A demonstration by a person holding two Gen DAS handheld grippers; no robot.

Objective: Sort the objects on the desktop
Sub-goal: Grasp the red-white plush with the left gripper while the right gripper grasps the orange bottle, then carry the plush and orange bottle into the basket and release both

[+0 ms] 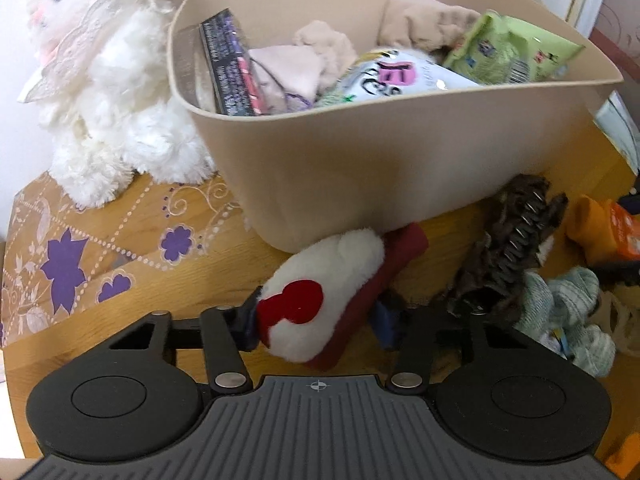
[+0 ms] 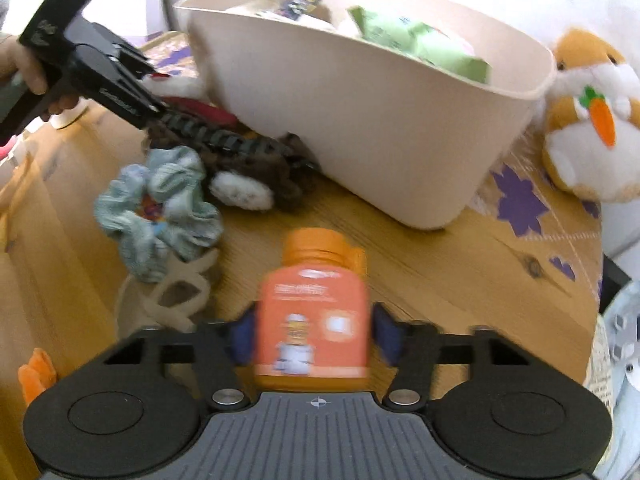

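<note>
Wooden tabletop, one beige bin at the far side, flanked by two plush toys: white rabbit left, orange hamster right. Your left gripper is clamped on one white-and-red plush piece, near the bin's base. Your right gripper grasps one orange bottle, near-centre. One blue scrunchie and one brown clip lie between them.

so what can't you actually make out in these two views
- Left wrist view: the lower part of the red and white plush is hidden behind the left gripper body.
- Right wrist view: the label of the orange bottle is motion-blurred, so its text is unreadable.
- Right wrist view: most of the beige bin contents sit behind its near wall.
- Right wrist view: the brown furry item is partly covered by the other gripper.
</note>
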